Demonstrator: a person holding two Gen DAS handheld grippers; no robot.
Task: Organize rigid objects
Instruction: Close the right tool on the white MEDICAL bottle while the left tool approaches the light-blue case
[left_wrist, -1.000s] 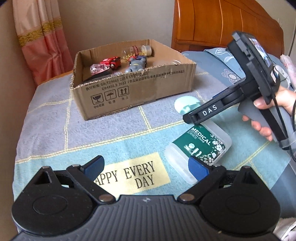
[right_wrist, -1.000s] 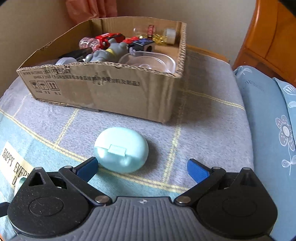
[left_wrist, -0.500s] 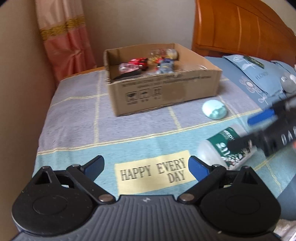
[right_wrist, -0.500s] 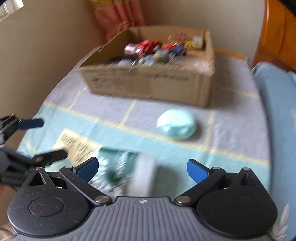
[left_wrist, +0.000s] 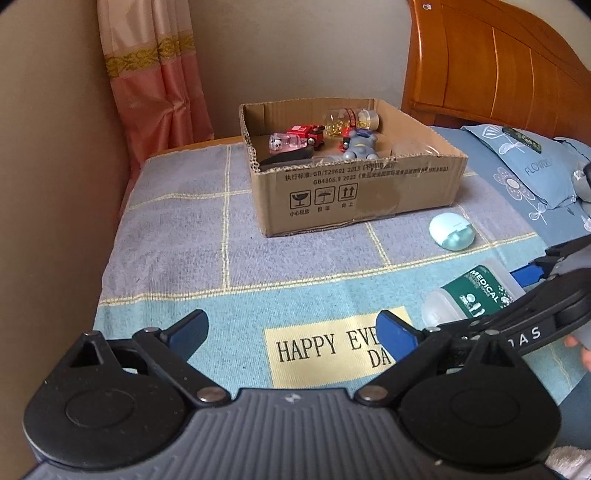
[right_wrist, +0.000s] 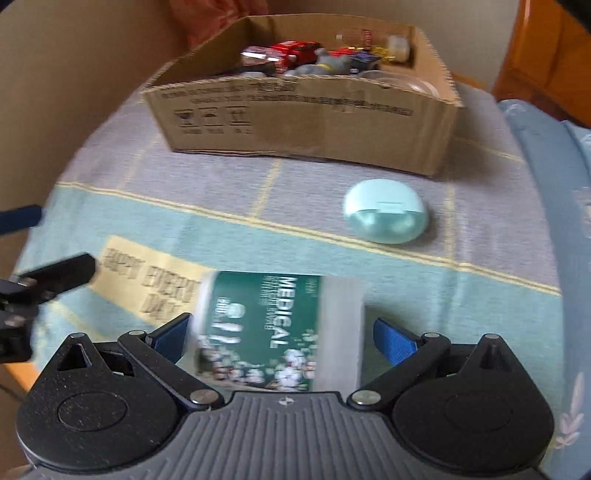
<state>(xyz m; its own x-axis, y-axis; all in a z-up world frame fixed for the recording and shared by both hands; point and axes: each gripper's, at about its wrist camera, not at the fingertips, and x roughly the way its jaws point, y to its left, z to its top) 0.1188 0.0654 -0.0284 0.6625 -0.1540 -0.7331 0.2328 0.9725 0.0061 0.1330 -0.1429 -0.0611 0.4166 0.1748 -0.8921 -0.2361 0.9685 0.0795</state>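
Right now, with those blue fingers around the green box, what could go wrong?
1. The right gripper has its fingers open around the clear plastic MEDICAL box with the green label; it lies askew between them, so it might twist or slip when squeezed.
2. The small mint-green oval case lies between it and the brown cardboard box, so a low carry might knock it.

Pink curtain, wooden headboard — floral blue pillow beside.

"happy" on the blanket patch, "medical" on the green-labelled tub, "flower" on the pillow.
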